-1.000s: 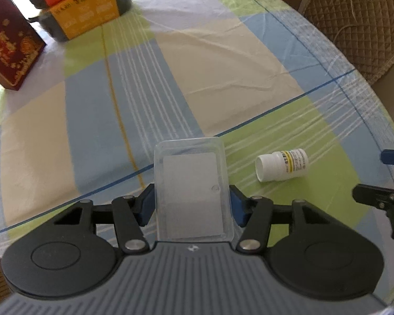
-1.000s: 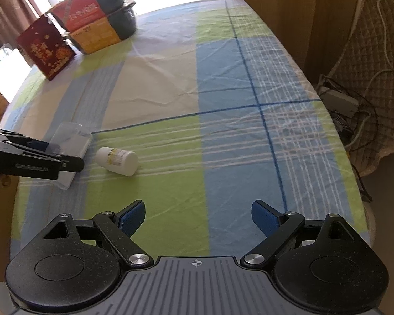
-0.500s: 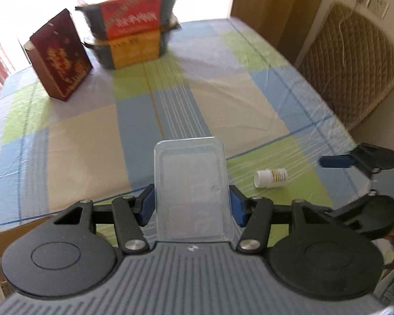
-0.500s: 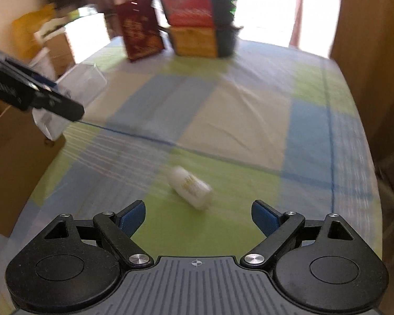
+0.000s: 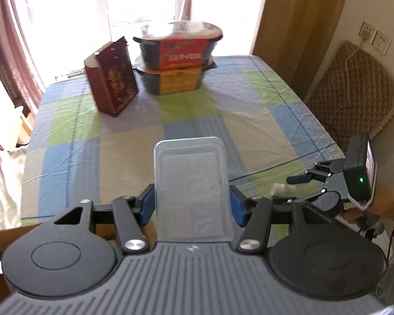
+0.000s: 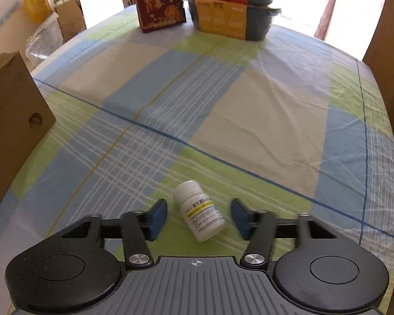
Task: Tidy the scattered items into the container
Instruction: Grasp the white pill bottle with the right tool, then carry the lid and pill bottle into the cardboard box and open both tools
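Left wrist view shows the left gripper clamped on a clear plastic container, held above the near edge of the checked tablecloth. Right wrist view shows the right gripper with its fingers spread wide, one on each side of a white pill bottle lying on its side on the cloth, apparently not touching it.

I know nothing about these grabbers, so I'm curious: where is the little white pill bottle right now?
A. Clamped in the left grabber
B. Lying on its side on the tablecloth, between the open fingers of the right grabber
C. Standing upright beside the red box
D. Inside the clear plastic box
B: the pill bottle lies on its side on the tablecloth, between the right grabber's open fingers, untouched.
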Motion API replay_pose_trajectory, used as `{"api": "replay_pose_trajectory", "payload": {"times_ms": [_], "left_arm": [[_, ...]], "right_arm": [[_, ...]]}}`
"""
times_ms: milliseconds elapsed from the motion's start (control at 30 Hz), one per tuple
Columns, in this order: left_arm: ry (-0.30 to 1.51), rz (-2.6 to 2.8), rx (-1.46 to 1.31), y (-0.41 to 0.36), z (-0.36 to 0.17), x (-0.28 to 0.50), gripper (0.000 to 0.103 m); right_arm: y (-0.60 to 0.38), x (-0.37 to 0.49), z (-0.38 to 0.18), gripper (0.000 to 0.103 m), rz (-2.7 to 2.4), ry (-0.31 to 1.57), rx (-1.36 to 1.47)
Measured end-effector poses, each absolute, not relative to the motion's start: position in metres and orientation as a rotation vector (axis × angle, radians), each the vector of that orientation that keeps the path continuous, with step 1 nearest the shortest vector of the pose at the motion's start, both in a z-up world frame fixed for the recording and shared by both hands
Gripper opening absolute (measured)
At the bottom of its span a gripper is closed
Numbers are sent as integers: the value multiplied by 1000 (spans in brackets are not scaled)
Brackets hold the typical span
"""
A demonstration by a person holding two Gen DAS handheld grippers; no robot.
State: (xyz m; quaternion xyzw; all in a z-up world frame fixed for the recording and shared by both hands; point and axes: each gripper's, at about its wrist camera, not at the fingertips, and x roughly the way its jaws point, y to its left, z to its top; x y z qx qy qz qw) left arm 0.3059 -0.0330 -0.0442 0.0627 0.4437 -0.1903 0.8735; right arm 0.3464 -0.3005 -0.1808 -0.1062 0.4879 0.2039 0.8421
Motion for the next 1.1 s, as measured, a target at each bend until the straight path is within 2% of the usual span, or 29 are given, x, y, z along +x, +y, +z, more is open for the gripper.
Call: {"api": "replay_pose_trajectory", "payload": {"times_ms": [33, 233, 433, 733, 867, 1100], "left_arm": [[925, -392, 128, -26, -42, 302, 53], [920, -341, 119, 20, -28, 279, 53], [928, -246, 127, 78, -14, 254, 53], [940, -107, 139, 163, 5, 219, 53], [973, -85, 156, 183, -4, 214, 53], [1061, -66, 236, 198, -43, 235, 53]], "right_arm": [[-299, 345, -181, 30, 422, 1045, -223], [-297, 319, -164, 30, 389, 1100, -70], [-274, 293, -117, 30, 455, 1045, 93], [-185, 270, -39, 30, 678, 928, 90], [-139, 263, -31, 30, 751, 928, 52], [-76, 255, -54, 30, 779, 997, -22]]}}
